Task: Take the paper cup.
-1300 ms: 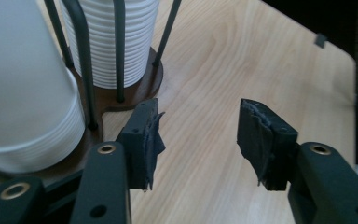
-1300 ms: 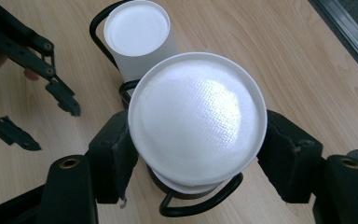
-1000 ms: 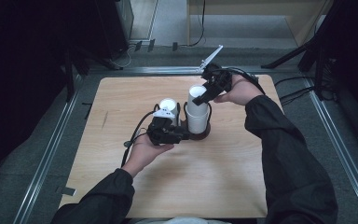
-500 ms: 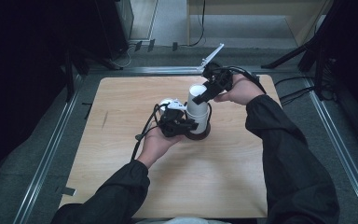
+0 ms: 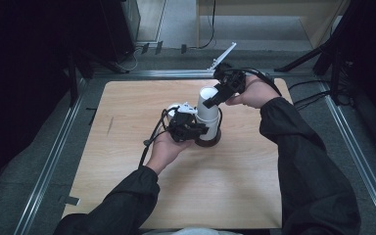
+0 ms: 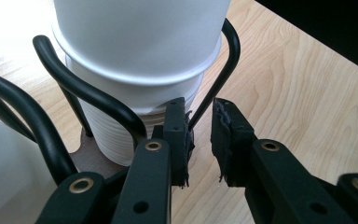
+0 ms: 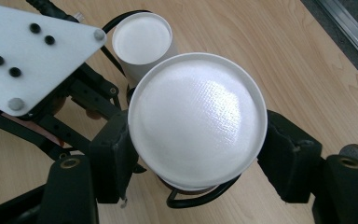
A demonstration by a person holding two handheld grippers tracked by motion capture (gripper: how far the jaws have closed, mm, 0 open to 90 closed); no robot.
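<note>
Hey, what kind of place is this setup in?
Likely a lab or recording workspace: a bare wooden table framed by metal rails, cables across a grey floor, and black stand legs beside it.

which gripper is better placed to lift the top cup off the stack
Right. The right gripper already has its pads on both sides of the top cup. The left gripper sits low, closed on the black wire holder, so it looks set to steady the base.
</note>
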